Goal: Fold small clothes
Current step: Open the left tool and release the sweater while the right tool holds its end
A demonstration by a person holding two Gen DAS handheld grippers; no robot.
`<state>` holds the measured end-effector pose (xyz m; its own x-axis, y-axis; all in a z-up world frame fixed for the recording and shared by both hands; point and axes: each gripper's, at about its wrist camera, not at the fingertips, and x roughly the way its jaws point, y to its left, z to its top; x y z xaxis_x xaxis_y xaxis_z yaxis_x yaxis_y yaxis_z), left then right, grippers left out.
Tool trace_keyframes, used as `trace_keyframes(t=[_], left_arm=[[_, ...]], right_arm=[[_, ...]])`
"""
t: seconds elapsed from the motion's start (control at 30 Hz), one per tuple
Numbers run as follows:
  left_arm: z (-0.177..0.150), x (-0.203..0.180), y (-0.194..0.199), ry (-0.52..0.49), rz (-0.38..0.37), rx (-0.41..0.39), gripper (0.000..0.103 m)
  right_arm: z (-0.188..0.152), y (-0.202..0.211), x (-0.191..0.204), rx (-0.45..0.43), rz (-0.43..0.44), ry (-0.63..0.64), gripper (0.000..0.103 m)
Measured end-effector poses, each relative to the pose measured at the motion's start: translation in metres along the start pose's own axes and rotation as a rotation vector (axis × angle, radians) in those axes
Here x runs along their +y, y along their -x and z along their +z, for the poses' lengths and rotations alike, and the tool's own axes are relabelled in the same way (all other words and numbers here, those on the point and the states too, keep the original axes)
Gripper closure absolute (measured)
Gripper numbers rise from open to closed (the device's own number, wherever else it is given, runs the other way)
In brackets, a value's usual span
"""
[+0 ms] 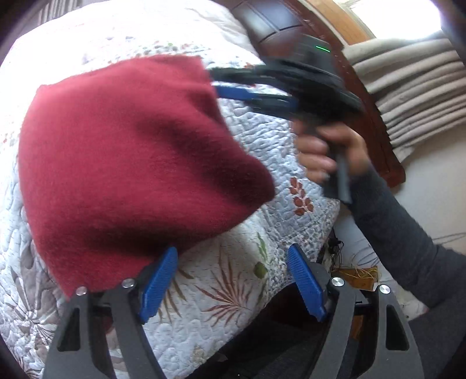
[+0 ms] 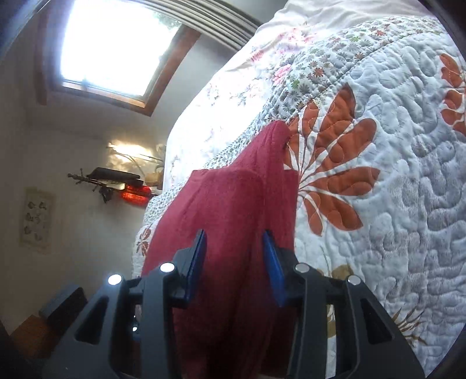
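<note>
A dark red knit cloth (image 1: 131,151) hangs slightly blurred over the floral quilt (image 1: 233,277) on a bed. My left gripper (image 1: 233,256) is open at the bottom of the left wrist view, and the cloth's lower edge lies against its left finger (image 1: 160,282). A hand (image 1: 326,151) holds my right gripper (image 1: 214,78), whose fingers meet the cloth's upper right corner. In the right wrist view the red cloth (image 2: 233,204) fills the gap between the blue pads (image 2: 273,268) of the right gripper (image 2: 234,242) and runs forward onto the quilt (image 2: 378,204).
A dark wooden bed frame (image 1: 291,26) and stacked beige folds of fabric (image 1: 407,87) lie beyond the quilt at upper right. A grey sleeve (image 1: 402,239) crosses the right side. The bed's edge drops to a wall with a window (image 2: 116,43).
</note>
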<state>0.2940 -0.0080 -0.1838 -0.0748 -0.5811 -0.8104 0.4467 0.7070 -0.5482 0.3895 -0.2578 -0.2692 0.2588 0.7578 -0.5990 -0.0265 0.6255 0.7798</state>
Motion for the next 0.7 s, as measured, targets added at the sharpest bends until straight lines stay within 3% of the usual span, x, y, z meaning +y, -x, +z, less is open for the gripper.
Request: trace_keyframes(t=[0.03,0.07,0.17,0.27,0.33,0.43,0.5,0.6,0.7], left_arm=[[0.0,-0.002,0.005,-0.003,-0.006,-0.017,0.025],[0.002,-0.002,0.01,-0.002,-0.015,-0.036,0.025],[0.011,0.001,0.016,0.011,-0.041,-0.075,0.024],[0.014,0.013,0.001,0.039,-0.044,-0.055,0.024],[0.014,0.02,-0.01,0.061,-0.042,-0.035,0.025],[0.015,0.015,-0.013,0.057,-0.056,-0.017,0.025],[0.017,0.008,-0.005,0.039,-0.079,-0.018,0.025],[0.02,0.003,0.016,0.027,-0.107,-0.069,0.025],[0.022,0.012,0.035,0.039,-0.11,-0.133,0.024]], right_arm=[[0.004,-0.005,0.001,0.009,-0.005,0.006,0.083],[0.007,-0.006,0.001,0.01,-0.008,0.014,0.094],[0.016,0.008,0.006,-0.052,-0.002,0.042,0.095],[0.032,0.021,0.004,-0.125,-0.02,0.039,0.096],[0.047,0.008,-0.014,-0.11,-0.063,-0.019,0.096],[0.043,-0.033,-0.028,-0.001,-0.112,-0.005,0.092],[0.032,-0.026,-0.025,-0.019,-0.087,-0.014,0.088],[0.017,0.016,-0.009,-0.074,-0.059,-0.003,0.08],[-0.022,0.044,0.02,-0.035,-0.01,0.075,0.065]])
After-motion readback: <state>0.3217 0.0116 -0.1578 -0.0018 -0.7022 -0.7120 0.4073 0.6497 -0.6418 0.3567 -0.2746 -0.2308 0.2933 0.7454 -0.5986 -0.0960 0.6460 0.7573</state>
